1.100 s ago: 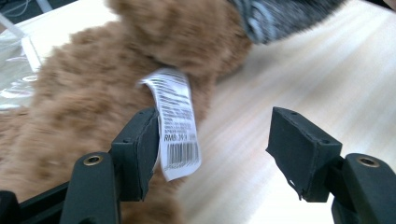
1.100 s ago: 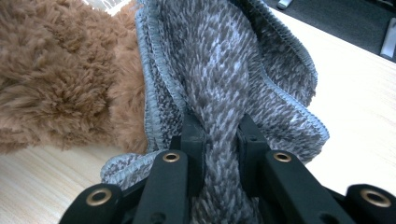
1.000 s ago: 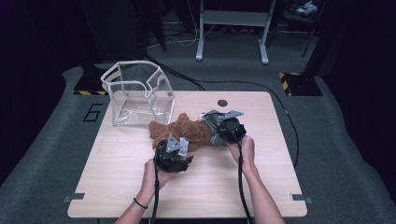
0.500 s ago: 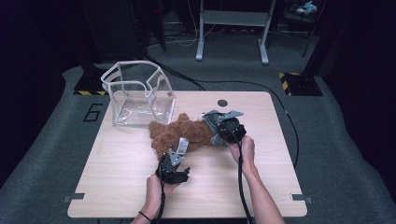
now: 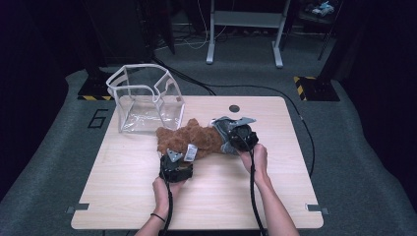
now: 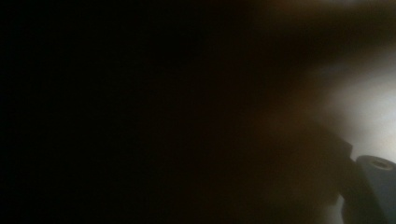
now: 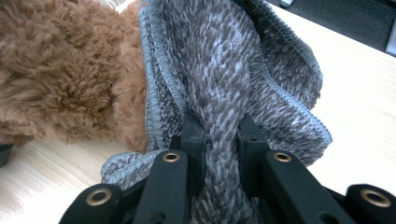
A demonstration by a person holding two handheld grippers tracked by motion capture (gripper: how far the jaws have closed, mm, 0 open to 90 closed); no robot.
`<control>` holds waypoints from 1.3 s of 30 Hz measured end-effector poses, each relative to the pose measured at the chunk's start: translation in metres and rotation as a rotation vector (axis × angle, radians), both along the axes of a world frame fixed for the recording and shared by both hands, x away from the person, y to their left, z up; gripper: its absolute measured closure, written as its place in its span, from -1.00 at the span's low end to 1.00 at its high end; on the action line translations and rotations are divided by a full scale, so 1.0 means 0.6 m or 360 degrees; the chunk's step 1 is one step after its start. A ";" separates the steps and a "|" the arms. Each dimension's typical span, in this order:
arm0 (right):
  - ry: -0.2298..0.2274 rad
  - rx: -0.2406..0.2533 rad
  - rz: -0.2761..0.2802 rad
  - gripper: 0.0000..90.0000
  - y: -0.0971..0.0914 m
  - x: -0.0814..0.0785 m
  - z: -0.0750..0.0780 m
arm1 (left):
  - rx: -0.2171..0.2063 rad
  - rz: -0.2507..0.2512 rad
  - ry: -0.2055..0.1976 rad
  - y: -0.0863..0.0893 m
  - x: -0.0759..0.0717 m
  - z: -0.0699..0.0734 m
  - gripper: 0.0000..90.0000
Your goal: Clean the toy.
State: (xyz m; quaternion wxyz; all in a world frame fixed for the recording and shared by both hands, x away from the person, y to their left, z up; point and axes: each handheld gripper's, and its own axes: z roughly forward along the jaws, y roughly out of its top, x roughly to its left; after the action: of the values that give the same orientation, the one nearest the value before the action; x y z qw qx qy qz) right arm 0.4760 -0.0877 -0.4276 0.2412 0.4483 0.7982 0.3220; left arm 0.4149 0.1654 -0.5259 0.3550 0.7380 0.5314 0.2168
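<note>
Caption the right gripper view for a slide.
Right gripper pinches grey knit fabric beside a brown plush toy on the wooden table.

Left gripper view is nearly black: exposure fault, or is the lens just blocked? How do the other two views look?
Left gripper view: dark and blurred, likely lens pressed near the brown plush teddy bear. Right gripper view: sharp, well lit, right gripper pinching grey knitted fabric. High view: table bright, surroundings dim.
</note>
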 end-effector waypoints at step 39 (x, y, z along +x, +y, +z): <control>-0.0183 0.0088 -0.0036 0.72 -0.064 -0.053 0.034 | -0.0445 -0.0378 -0.0060 0.019 0.028 0.131 0.93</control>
State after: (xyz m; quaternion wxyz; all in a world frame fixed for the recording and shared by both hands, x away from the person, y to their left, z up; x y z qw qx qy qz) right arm 0.4440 -0.1262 -0.4070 0.2778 0.4446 0.7687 0.3664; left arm 0.4315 0.1766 -0.4470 0.4871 0.7349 0.4587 0.1112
